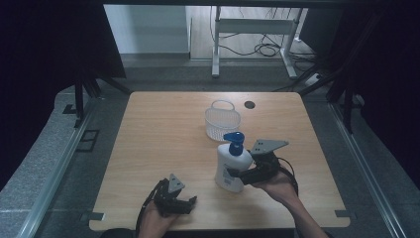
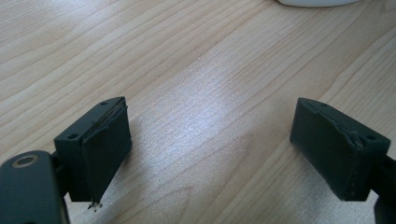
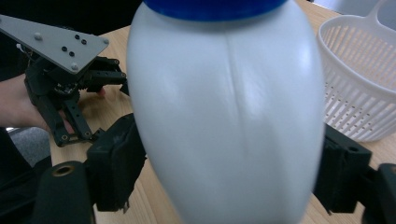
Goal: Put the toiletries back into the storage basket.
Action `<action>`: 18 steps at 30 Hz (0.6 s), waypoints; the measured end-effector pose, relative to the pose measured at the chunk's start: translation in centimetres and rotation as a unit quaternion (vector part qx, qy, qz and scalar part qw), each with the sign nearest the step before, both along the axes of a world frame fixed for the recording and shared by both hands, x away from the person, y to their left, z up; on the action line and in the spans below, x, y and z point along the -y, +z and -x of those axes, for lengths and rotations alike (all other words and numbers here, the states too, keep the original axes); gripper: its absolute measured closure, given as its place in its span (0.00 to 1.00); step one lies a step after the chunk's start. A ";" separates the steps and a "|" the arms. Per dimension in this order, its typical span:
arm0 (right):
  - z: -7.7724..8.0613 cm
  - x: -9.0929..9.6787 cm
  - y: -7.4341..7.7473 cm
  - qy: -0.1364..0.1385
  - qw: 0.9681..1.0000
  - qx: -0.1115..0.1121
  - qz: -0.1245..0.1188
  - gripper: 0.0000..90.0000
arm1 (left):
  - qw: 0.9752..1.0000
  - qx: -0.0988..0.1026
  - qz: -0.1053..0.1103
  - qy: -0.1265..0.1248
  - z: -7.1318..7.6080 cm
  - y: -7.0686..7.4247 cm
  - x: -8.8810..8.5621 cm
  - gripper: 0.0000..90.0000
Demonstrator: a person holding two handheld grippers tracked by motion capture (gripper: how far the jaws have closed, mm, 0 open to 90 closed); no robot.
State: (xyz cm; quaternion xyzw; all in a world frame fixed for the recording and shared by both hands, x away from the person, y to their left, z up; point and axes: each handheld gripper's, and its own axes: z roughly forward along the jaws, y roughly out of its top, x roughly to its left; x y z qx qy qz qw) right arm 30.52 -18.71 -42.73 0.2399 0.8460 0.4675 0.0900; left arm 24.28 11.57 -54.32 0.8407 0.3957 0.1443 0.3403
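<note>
Right gripper (image 1: pixel 236 174) had its jaws clamped on the bottle (image 1: pixel 231 167), seemingly just lifted off the table (image 1: pixel 163 148), near the basket (image 1: pixel 222 120). Grasp done; placing in the basket probably remained. Left gripper (image 1: pixel 190 203) idle, jaws spread, empty.

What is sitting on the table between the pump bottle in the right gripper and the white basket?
Nothing visible. The pump bottle sits between the right gripper's jaws, and only bare table lies between it and the white basket just behind it.
</note>
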 end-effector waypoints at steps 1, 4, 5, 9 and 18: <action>0.0 -0.1 0.0 0.002 1.000 0.001 0.001 0.27 | 1.000 0.000 0.000 0.000 0.0 0.0 0.0 0.13; -0.1 -0.3 -0.2 0.006 1.000 0.001 0.003 0.30 | 1.000 0.000 0.000 0.000 0.0 0.0 0.0 0.13; -0.2 -0.3 -0.2 0.006 1.000 0.000 0.003 0.31 | 1.000 0.000 0.000 0.000 0.0 0.0 0.0 0.13; -0.3 -0.5 -0.3 0.014 1.000 0.006 0.009 0.37 | 1.000 0.000 0.000 0.000 0.0 0.0 0.0 0.13; -0.1 -0.6 0.0 0.011 0.999 0.020 0.023 0.41 | 1.000 0.000 0.000 0.000 0.0 0.0 0.0 0.13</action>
